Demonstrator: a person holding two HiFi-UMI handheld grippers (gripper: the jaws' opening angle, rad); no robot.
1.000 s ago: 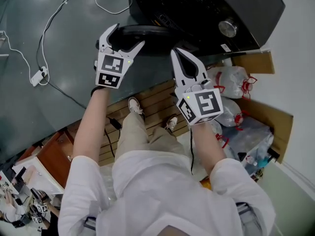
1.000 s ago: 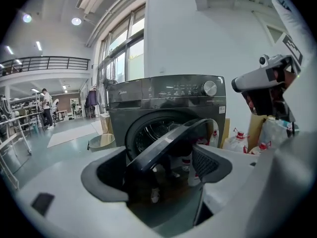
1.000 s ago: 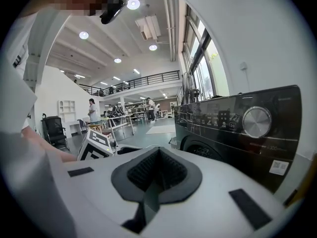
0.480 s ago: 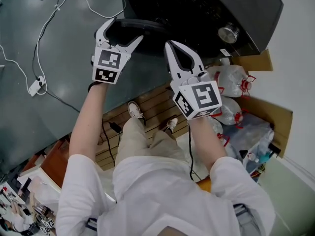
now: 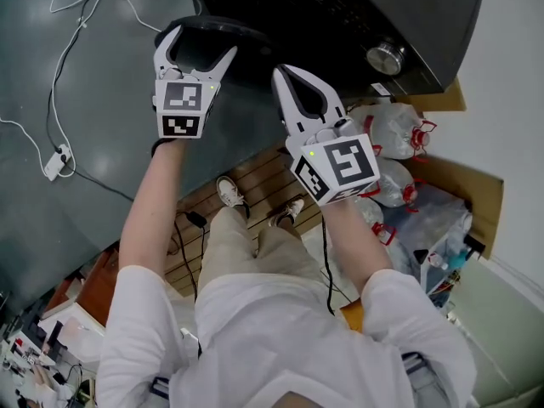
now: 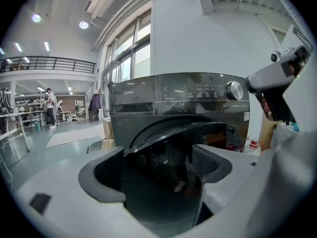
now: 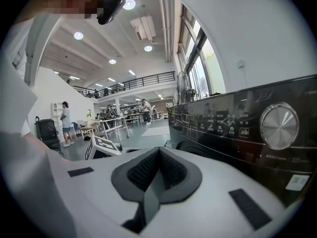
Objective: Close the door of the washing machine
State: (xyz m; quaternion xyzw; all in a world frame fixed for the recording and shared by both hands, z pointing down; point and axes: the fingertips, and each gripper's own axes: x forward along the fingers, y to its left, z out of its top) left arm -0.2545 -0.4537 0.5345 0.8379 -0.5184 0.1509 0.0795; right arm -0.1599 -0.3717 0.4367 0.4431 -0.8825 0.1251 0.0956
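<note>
Both grippers have crept farther toward the glossy black front-loading washing machine (image 5: pixel 340 11) since a second ago. Its round dark glass door (image 5: pixel 251 45) isn't shut yet; it hangs ajar at the machine's near-left side. The left gripper (image 5: pixel 202 42) is spread wide, with the door's rim sitting between the jaws. I can't tell if it's actually touching. The right gripper (image 5: pixel 285 73) is clenched on nothing, just off the front panel. Looks like the push-to-close step — next, swing the door in until the latch catches.
</note>
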